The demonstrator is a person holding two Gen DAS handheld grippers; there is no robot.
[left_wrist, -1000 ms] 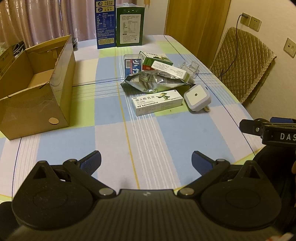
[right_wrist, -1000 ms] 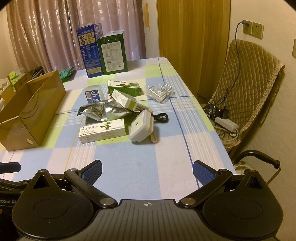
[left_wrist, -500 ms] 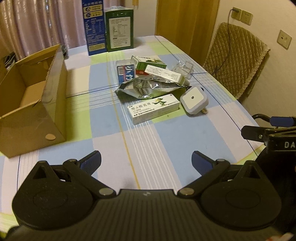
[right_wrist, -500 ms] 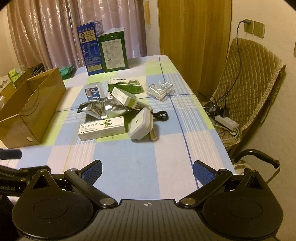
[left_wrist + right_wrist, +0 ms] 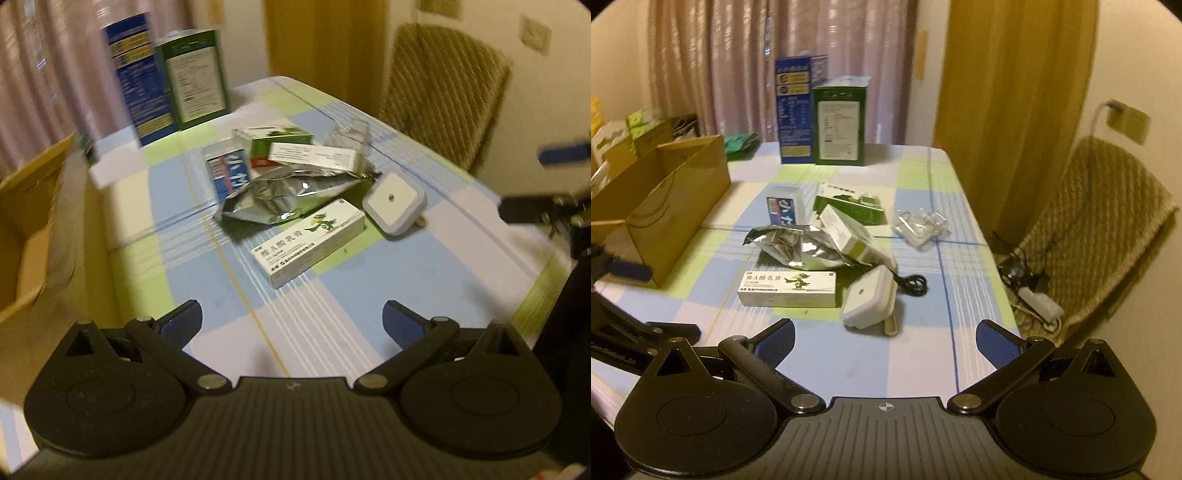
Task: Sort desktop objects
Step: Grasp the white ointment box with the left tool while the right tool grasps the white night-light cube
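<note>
Risk: the items are lying in a tight overlapping pile mid-table, so grabbing the long white ointment carton with the green dinosaur print [image 5: 788,290] could be nudging the crinkled silver foil pouch [image 5: 801,245] just behind it or the white square plug-in device [image 5: 868,301] just right of it, whose black cord [image 5: 910,284] might be snagging. The left gripper [image 5: 291,319] and right gripper [image 5: 884,338] are hovering over the near table edge, both spread wide and carrying nothing, aiming at the pile. The open brown cardboard box [image 5: 677,206] is sitting far left, the likely destination.

Left claw [image 5: 291,325] gapes empty above the tablecloth [image 5: 332,306] (ointment box [image 5: 308,242] ahead).
</note>
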